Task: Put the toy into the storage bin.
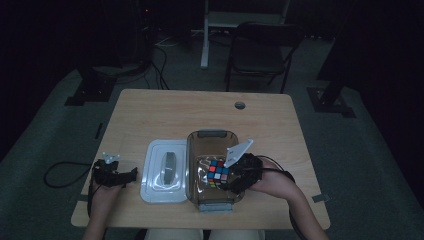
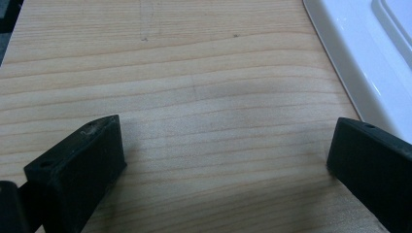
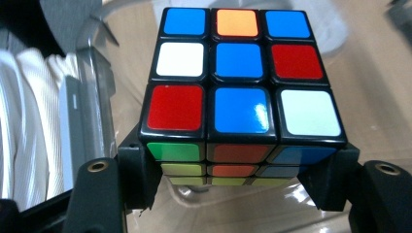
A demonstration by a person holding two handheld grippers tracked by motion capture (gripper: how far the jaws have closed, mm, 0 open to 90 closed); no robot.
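In the high view, the right gripper (image 1: pixel 226 176) holds a multicoloured puzzle cube with black edges (image 1: pixel 218 172) inside the clear smoky plastic container (image 1: pixel 212 137) at the middle of the pale wooden table (image 1: pixel 165 107). The cube sits toward the container's 5 o'clock corner, at 9 o'clock from the right hand (image 1: pixel 270 182). A white rectangular lid with a grey handle (image 1: pixel 165 170) lies just beside the container at its 9 o'clock side, and the left gripper (image 1: pixel 131 174) rests on the table at 9 o'clock from that lid.

In the left gripper view, the two black jaws stand wide apart over bare wood (nothing between them), with the white lid's edge (image 2: pixel 359 53) at 2 o'clock.

In the right gripper view, the jaws are clamped on the cube (image 3: pixel 240 82), one pad at its 8 o'clock lower corner, the other at 4 o'clock. The cube's blue-centred face looks up, and the container's clear wall (image 3: pixel 97 97) rises at 9 o'clock.
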